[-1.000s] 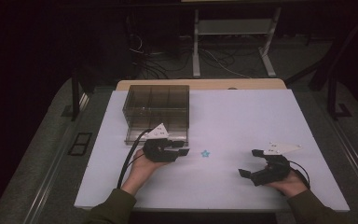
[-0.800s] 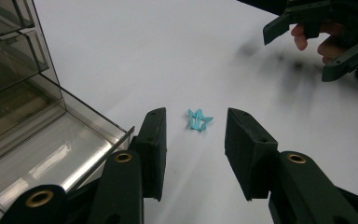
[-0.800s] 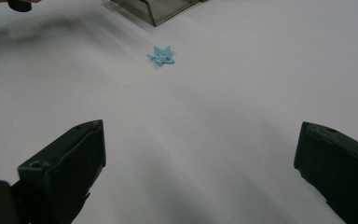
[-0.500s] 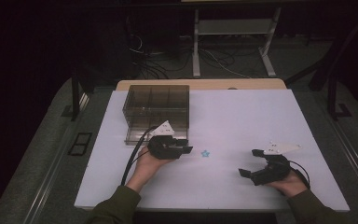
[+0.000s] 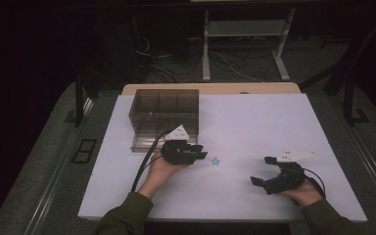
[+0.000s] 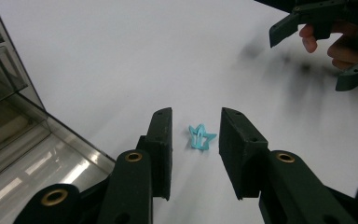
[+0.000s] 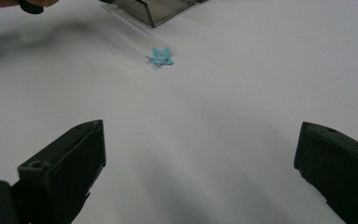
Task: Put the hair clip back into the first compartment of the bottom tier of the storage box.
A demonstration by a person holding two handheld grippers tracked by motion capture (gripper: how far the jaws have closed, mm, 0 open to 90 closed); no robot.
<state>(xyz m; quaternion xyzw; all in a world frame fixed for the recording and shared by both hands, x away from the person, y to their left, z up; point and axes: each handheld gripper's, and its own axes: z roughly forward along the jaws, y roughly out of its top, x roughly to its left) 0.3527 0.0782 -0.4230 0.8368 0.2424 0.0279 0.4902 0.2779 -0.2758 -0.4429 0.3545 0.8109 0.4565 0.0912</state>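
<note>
My left gripper (image 6: 196,144) has its jaws parted, and the small turquoise star (image 6: 201,137) lies flat on the white surface (image 6: 121,56) right in the gap between them. It sits a little closer to the right-hand jaw than to the left-hand one as I look along them, and I see bare surface on both sides of it, so neither pad touches it. From the high view the same gripper (image 5: 200,152) points across the surface toward the star (image 5: 216,160), which lies just past my jaw tips there.

Off to the left of my left jaws stands the smoky clear box (image 6: 14,130), its wall and lower edge running close beside that jaw. In the high view the box (image 5: 162,117) stands behind my left hand (image 5: 162,169).

My right gripper (image 7: 200,154) is released too, jaws spread wide, with nothing between them but bare surface. The star (image 7: 160,56) lies well ahead of those jaws, left of their midline and near the corner of the box (image 7: 161,10). In the high view this gripper (image 5: 263,171) rests low over the surface, well apart from the star. From my left gripper view I see it (image 6: 319,53) far ahead and to the right.
</note>
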